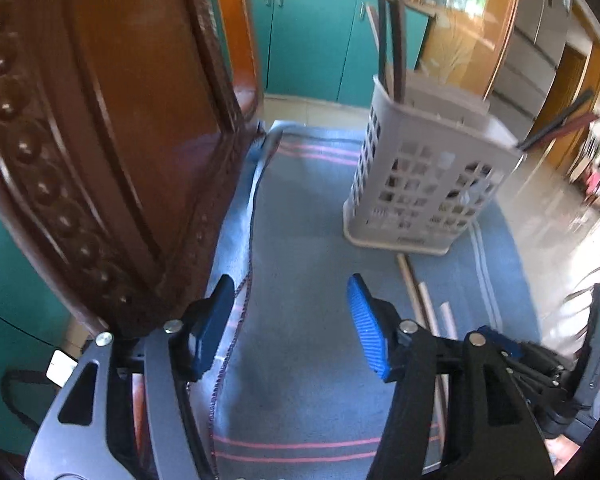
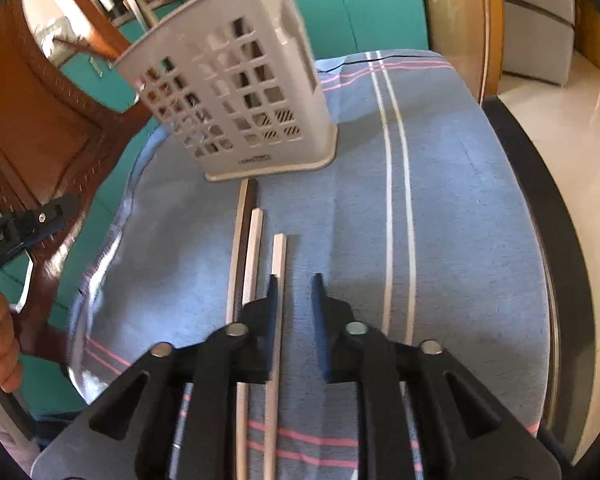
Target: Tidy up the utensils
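Note:
A grey perforated utensil basket stands on a blue striped cloth, with dark chopsticks sticking up out of it. It also shows in the right wrist view. Several pale chopsticks and one dark one lie on the cloth in front of the basket; they show in the left wrist view too. My right gripper is open low over them, one pale chopstick beside its left finger. My left gripper is open and empty over bare cloth, left of the sticks.
A carved brown wooden chair back rises close on the left. The table's dark rim curves along the right. Teal cabinets stand behind. The left gripper and the hand holding it show at the left edge.

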Available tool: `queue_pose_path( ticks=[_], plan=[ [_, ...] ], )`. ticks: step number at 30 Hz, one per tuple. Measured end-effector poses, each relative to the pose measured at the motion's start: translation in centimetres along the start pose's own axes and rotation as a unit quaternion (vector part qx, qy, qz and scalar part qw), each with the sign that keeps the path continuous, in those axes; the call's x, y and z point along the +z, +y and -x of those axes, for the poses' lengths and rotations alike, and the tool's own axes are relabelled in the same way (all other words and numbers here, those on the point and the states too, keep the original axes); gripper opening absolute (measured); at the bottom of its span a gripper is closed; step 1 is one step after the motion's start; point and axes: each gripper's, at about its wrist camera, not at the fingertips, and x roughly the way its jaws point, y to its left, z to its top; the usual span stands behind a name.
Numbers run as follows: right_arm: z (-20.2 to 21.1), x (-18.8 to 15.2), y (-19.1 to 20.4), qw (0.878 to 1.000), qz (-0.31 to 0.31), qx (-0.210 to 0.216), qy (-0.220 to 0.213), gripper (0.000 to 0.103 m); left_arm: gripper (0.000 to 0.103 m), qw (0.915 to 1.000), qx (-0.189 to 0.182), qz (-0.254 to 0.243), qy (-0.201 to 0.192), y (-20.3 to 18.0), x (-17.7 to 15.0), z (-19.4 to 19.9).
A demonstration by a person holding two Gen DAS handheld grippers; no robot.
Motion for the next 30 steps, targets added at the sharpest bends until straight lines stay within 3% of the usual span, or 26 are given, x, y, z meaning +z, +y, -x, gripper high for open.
queue_pose_path(
  ticks=[6, 9, 18, 24, 27, 30],
  plan=[
    [-1.6, -0.7, 1.9, 0.998, 0.052, -0.031, 0.013, 0.028, 0.06, 0.9993, -0.001, -0.035, 0.013, -2.1, -1.0, -1.0],
    [-1.6, -0.6, 1.7, 0.998, 0.044, -0.042, 0.009, 0.008, 0.06, 0.9984, 0.003, -0.053, 0.018, -3.1, -1.4, -1.5],
    [0.2, 0.1, -2.2, 0.998, -0.044, -0.045, -0.024, 0.008, 0.06, 0.9963, -0.002, -0.08, 0.031, -5.1, -2.1, -2.8],
    [-0.4, 0.1, -1.5, 0.999, -0.023, -0.021, -0.012, 0.008, 0.061, 0.9955, -0.003, -0.087, 0.039, -5.6, -2.4, -3.6],
    [-0.6, 0.1, -1.3, 0.999, -0.018, -0.036, -0.008, 0.009, 0.063, 0.9947, 0.001, -0.093, 0.044, -6.0, -2.5, -3.9],
    [-0.6, 0.0, -1.4, 0.999, -0.019, -0.045, -0.005, 0.025, 0.063, 0.9942, 0.003, -0.097, 0.046, -6.3, -2.7, -4.3]
  ],
)
